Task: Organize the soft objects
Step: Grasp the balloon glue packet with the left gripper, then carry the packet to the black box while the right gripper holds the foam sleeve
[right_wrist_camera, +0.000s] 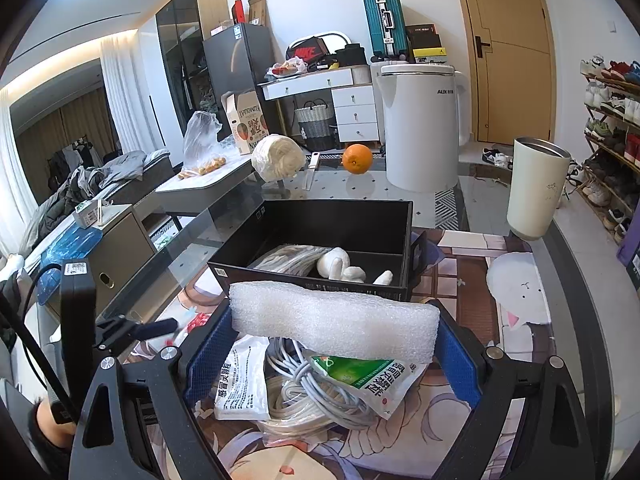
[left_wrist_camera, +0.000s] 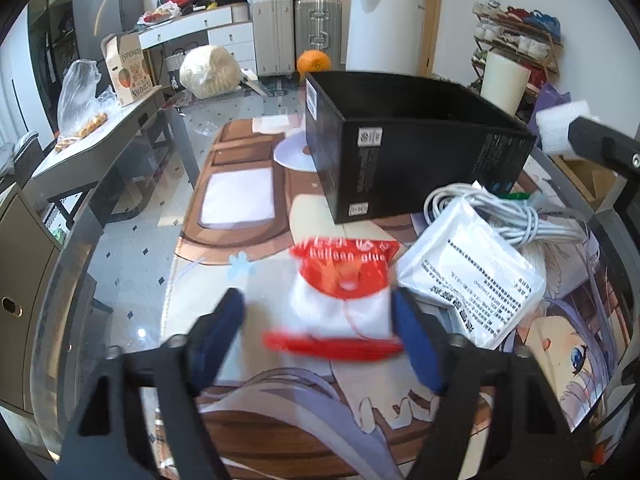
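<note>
Left gripper [left_wrist_camera: 318, 320]: fingers half spread around a red-and-white packet [left_wrist_camera: 344, 292]; the right blue pad appears to touch the packet's edge, the left pad stands apart from it, though motion blur leaves the contact uncertain.
Red-and-white packet: lies on the printed mat [left_wrist_camera: 248, 420] of the table, near the front of the black box [left_wrist_camera: 400, 152].
Right gripper [right_wrist_camera: 334, 330]: fingers pinching a white foam block [right_wrist_camera: 332, 326] by its two ends, held above the clutter.
Black box, interior: holds a bundled cable and white soft pieces [right_wrist_camera: 342, 266].
Table clutter below the foam: white printed pouch [right_wrist_camera: 240, 388], coiled grey cable [right_wrist_camera: 304, 392], green-and-white sachet [right_wrist_camera: 372, 380], overlapping one another just beside the box.
Background on table: cream tumbler [right_wrist_camera: 538, 188], upright, well apart from the box.
</note>
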`<state>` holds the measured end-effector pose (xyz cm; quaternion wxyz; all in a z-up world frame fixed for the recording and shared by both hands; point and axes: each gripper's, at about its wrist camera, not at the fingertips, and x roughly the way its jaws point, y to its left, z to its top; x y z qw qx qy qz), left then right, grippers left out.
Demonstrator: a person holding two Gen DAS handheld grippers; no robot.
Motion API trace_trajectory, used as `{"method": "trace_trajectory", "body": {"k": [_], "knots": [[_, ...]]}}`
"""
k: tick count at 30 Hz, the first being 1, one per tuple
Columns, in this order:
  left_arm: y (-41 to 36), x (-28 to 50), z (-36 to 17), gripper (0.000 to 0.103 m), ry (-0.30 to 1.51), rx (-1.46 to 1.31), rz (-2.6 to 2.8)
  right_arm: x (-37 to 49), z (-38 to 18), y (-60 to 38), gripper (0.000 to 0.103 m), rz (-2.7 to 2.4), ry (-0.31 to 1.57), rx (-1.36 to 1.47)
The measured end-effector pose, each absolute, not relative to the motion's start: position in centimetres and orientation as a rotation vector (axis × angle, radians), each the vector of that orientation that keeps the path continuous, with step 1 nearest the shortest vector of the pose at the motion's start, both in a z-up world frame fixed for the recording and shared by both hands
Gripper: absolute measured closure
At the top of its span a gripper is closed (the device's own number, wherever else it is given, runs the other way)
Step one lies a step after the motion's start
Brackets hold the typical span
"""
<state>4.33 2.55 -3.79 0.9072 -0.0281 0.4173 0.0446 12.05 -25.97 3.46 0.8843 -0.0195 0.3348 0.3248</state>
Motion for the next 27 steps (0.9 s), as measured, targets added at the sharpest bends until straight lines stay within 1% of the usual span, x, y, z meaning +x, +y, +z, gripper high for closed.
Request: {"method": "trace_trajectory", "body": {"k": [3,13,27], "knots": [[2.3,4.3,-3.8,0.04,0.856,-0.047,0.077,12.0,3.5,-26.0,0.011,0.676,0.695,-0.04],[2.1,3.8,-3.5,0.051,0.827,-0.038,0.056,12.0,3.5,-26.0,0.011,0.676,0.696,-0.042],[2.9,2.2,-1.8,0.051,0.738,-0.088,0.047,12.0,3.4,-26.0,0.011,0.675,0.692,-0.043]]}}
